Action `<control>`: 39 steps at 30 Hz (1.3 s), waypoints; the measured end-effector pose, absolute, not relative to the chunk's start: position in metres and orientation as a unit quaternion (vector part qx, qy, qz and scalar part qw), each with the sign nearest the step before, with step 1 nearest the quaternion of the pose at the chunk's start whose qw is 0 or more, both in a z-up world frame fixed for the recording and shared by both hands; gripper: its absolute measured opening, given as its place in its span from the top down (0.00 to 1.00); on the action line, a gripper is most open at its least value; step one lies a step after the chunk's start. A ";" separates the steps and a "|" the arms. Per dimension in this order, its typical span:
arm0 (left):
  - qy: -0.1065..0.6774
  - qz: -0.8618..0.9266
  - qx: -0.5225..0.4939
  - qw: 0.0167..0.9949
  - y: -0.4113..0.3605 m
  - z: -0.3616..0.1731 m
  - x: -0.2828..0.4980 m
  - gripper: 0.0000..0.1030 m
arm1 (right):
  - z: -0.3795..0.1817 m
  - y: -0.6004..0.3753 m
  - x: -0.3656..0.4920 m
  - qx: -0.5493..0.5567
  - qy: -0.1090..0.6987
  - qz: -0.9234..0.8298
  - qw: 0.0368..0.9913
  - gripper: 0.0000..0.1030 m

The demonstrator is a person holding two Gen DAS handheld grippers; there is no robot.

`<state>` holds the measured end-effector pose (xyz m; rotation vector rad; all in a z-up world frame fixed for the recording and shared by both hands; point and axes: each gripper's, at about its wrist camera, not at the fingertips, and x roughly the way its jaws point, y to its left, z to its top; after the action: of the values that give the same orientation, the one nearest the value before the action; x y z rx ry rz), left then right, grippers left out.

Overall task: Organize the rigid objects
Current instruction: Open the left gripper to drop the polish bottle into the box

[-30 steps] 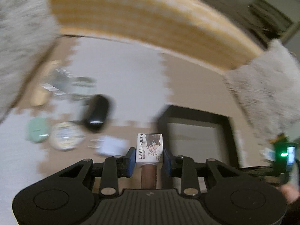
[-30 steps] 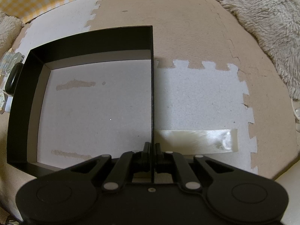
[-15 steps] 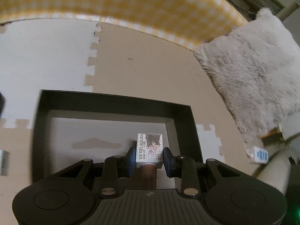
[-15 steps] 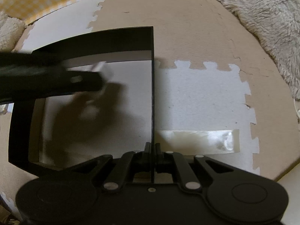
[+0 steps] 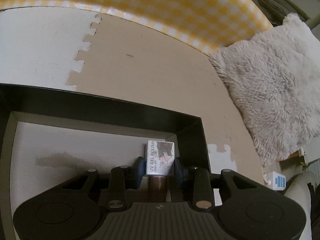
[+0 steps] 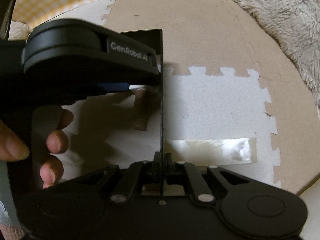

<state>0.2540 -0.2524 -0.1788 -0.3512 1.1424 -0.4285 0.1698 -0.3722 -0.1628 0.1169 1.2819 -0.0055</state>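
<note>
My left gripper (image 5: pixel 159 167) is shut on a gel polish bottle (image 5: pixel 160 159) with a white "UV GEL POLISH" cap and brown body. It holds the bottle inside a shallow black box (image 5: pixel 124 108), near the box's far right corner. My right gripper (image 6: pixel 161 161) is shut on the thin right wall of the black box (image 6: pixel 161 92). In the right wrist view the left gripper's black body (image 6: pixel 86 60) reaches over the box from the left, with the bottle (image 6: pixel 141 110) hanging under it close to the right wall.
The box lies on beige and white foam puzzle mats (image 5: pixel 144 60). A fluffy grey cushion (image 5: pixel 270 88) lies to the right, a yellow checked cloth (image 5: pixel 160 4) along the back. A strip of clear tape (image 6: pixel 210 150) sticks to the white mat. A small white-blue item (image 5: pixel 277 181) lies far right.
My left gripper carried the bottle from the pile of items at the left over into the black box and lowered it toward the far right corner. My right gripper stayed shut on the box wall.
</note>
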 end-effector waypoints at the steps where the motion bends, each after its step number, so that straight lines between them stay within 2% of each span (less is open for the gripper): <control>1: 0.536 -0.201 -0.165 0.803 -0.250 -0.178 0.254 0.57 | -0.163 -0.373 0.170 0.056 0.598 -0.002 0.800 0.95; 4: 0.539 -0.198 -0.169 0.801 -0.243 -0.173 0.253 0.40 | -0.163 -0.373 0.170 0.056 0.598 -0.003 0.800 0.95; 8: 0.533 -0.208 -0.156 0.805 -0.235 -0.158 0.249 0.33 | -0.162 -0.375 0.170 0.057 0.598 -0.003 0.800 0.94; 13: 0.513 -0.223 -0.137 0.818 -0.222 -0.127 0.242 0.18 | -0.162 -0.377 0.169 0.061 0.598 -0.003 0.799 0.94; 19: 0.482 -0.238 -0.089 0.839 -0.198 -0.087 0.225 0.09 | -0.161 -0.378 0.169 0.066 0.599 -0.004 0.798 0.94; 27: 0.434 -0.242 -0.017 0.867 -0.153 -0.049 0.196 0.05 | -0.160 -0.391 0.170 0.093 0.595 0.000 0.798 0.92; 35: 0.401 -0.207 0.023 0.892 -0.104 -0.034 0.180 0.00 | -0.158 -0.393 0.167 0.099 0.596 -0.004 0.797 0.92; 39: 0.405 -0.182 0.040 0.895 -0.083 -0.039 0.180 0.00 | -0.159 -0.390 0.168 0.093 0.597 -0.012 0.797 0.88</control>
<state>0.1799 -0.0826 -0.0391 0.0826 0.8393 -0.3762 0.1677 -0.3901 -0.1590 0.1991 1.2824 -0.0248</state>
